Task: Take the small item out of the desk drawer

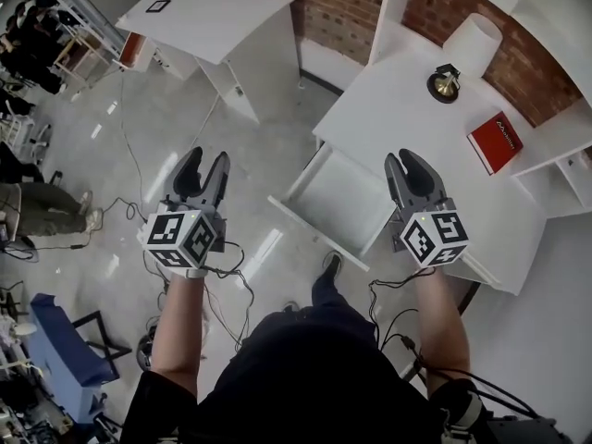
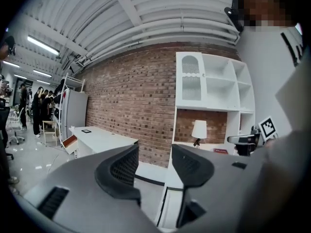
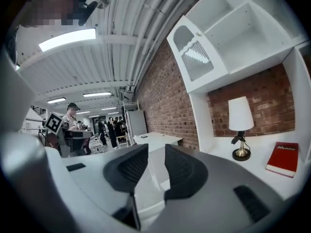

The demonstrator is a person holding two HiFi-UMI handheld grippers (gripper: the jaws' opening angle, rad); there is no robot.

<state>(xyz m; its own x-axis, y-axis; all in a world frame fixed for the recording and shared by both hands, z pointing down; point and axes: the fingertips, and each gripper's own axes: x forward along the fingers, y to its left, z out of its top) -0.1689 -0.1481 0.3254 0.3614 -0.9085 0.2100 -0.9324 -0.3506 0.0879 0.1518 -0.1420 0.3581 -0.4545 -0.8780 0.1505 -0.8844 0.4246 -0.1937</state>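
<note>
The person wore a black short-sleeved top (image 1: 305,377), dark trousers (image 1: 324,294) and a black shoe (image 1: 331,265). The left gripper (image 1: 206,158) and the right gripper (image 1: 407,160) were both grey. Each one had two curved fingers (image 2: 121,166). The inner sides of the fingers were black, with a bumpy grid pattern. Each gripper had a white cube with black square markers on it, the left cube (image 1: 182,239) and the right cube (image 1: 433,237). Thin black cables (image 1: 225,283) ran from the grippers.
</note>
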